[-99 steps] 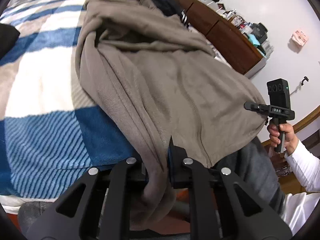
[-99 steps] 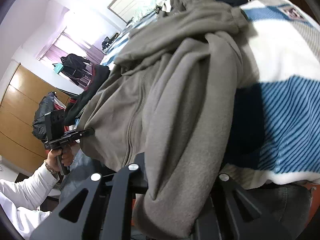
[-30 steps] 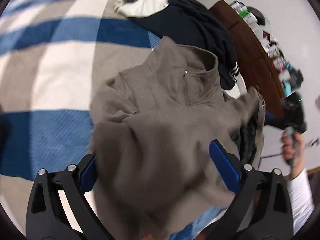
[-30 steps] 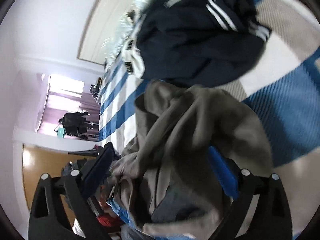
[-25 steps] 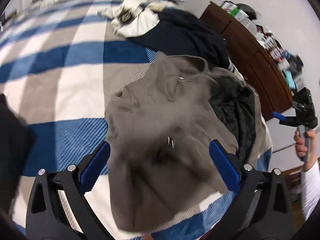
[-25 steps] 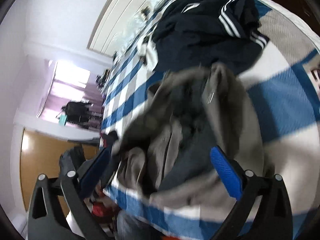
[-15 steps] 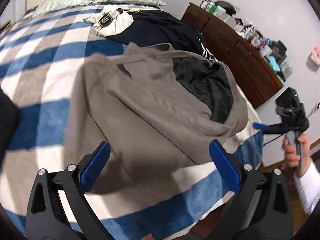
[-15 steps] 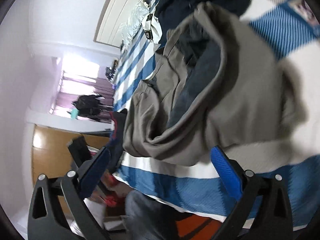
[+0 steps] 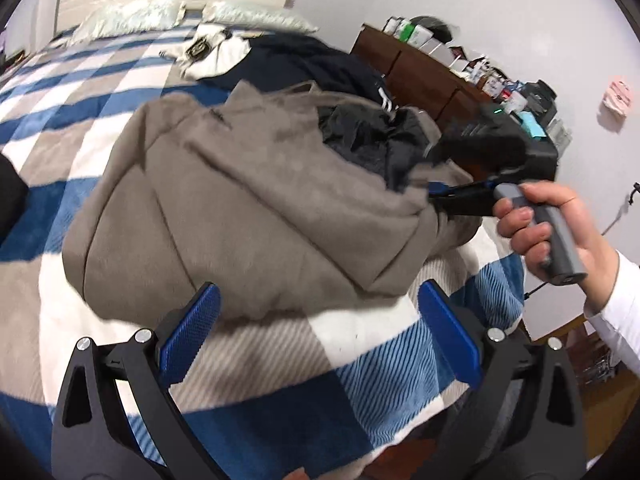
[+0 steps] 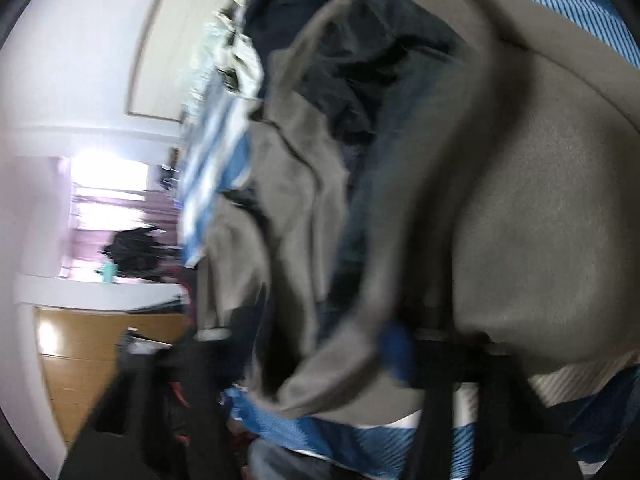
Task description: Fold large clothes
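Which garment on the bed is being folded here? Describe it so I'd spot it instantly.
Start at the blue, white and beige checked blanket covering the bed. Near its closest edge lies the taupe fleece jacket, bunched, with black lining showing. The navy garment with white stripes lies behind it; only the taupe one meets the right tool.

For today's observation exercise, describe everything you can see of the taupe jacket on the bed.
The taupe jacket is soft and fleece-like, with a dark lining showing where it lies open. It sits crumpled on the blue-checked blanket, partly over a navy garment. The right gripper meets its right edge; the left gripper hangs open, not touching it.
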`<action>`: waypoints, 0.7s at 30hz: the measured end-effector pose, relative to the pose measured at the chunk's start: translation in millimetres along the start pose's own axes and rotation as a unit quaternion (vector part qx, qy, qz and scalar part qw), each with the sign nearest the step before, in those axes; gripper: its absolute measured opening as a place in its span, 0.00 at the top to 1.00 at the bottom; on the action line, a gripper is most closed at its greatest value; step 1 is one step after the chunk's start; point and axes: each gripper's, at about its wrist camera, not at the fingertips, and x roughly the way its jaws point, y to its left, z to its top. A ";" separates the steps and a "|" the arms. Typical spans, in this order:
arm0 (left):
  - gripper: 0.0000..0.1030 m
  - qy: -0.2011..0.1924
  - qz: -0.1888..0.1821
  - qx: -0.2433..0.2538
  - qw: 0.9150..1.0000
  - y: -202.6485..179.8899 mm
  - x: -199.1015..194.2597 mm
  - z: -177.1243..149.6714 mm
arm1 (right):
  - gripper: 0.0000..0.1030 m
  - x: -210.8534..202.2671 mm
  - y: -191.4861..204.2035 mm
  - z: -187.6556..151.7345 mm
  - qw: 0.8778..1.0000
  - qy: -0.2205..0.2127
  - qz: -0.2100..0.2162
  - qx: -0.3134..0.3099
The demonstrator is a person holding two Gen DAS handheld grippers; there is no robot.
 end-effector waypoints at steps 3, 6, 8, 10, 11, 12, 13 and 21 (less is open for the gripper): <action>0.06 -0.004 0.008 -0.006 1.000 7.8 5.7 9.3 | 0.95 -12.3 12.5 -2.7 0.999 -0.023 0.017 -0.028; 0.06 -0.015 0.003 -0.011 1.000 13.8 9.4 19.8 | 0.96 -22.8 31.2 -3.0 0.998 -0.034 0.018 -0.056; 0.06 -0.016 0.003 -0.013 1.000 17.5 14.6 25.7 | 0.96 -30.8 39.3 0.2 0.997 -0.040 0.027 -0.061; 0.06 -0.015 0.006 -0.014 1.000 20.8 19.9 30.9 | 0.96 -45.3 51.7 6.8 0.995 -0.059 0.040 -0.067; 0.06 -0.016 0.006 -0.014 1.000 21.6 21.6 33.9 | 0.96 -51.5 58.7 10.2 0.994 -0.070 0.043 -0.070; 0.06 -0.018 0.006 -0.014 1.000 21.8 22.7 36.7 | 0.96 -60.4 66.7 15.8 0.993 -0.083 0.045 -0.075; 0.06 -0.019 0.006 -0.014 1.000 22.0 23.1 38.4 | 0.96 -67.6 71.9 20.5 0.992 -0.090 0.047 -0.079; 0.06 -0.017 0.023 -0.013 1.000 28.3 38.2 57.8 | 0.96 -74.1 112.1 80.5 0.989 -0.113 0.014 -0.093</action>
